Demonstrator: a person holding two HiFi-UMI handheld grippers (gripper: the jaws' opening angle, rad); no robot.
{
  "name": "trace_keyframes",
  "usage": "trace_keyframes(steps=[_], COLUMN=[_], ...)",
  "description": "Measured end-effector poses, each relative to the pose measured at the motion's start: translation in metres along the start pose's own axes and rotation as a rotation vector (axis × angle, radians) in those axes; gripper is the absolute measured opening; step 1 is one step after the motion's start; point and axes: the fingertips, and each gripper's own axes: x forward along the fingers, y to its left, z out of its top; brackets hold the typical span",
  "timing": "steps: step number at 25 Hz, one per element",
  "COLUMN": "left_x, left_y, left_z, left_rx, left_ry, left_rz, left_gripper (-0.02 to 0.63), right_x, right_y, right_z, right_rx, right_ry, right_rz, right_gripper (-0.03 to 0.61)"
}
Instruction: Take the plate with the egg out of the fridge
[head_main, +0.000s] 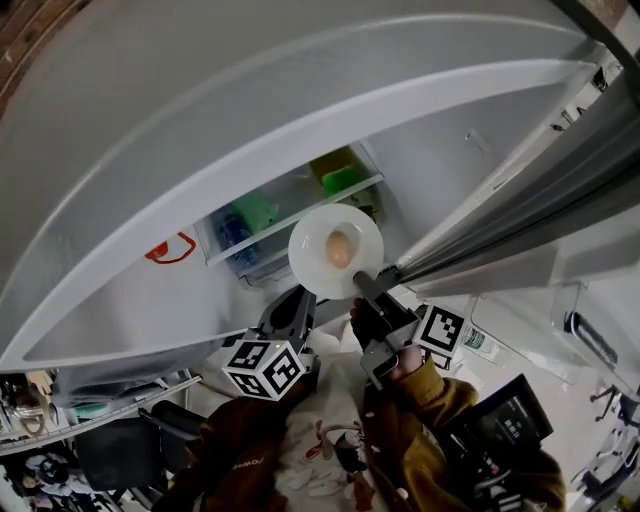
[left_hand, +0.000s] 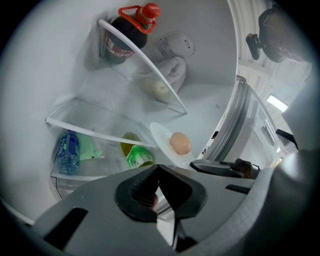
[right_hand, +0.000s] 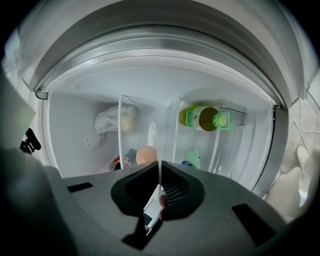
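Note:
A white plate (head_main: 318, 262) carrying a brown egg (head_main: 339, 249) hangs in front of the open fridge. My right gripper (head_main: 362, 283) is shut on the plate's near rim. In the right gripper view the plate (right_hand: 151, 136) shows edge-on, running down into the closed jaws, with the egg (right_hand: 145, 154) to its left. My left gripper (head_main: 292, 308) sits just left of and below the plate, shut with nothing in it. From the left gripper view the plate (left_hand: 161, 136) and egg (left_hand: 180, 143) are above and right of the jaws, and the right gripper (left_hand: 224, 168) reaches in from the right.
Glass fridge shelves (left_hand: 95, 131) hold a blue water bottle (left_hand: 67, 152), green containers (left_hand: 138, 157) and a dark bottle with a red cap (left_hand: 131, 26). A pale bag (left_hand: 162, 80) lies deeper in. The fridge door edge and seal (head_main: 510, 225) run along the right.

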Motion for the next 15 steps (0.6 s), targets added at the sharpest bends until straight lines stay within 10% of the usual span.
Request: trace_keyframes(steps=[15], left_x=[0.001], left_y=[0.000], left_z=[0.004], left_rx=[-0.010], left_ry=[-0.029], left_rz=[0.026], left_gripper=[0.008], right_x=[-0.023], right_y=[0.011], right_z=[0.005], right_rx=[-0.004], right_ry=[-0.019], right_rz=[0.010], right_gripper=[0.018])
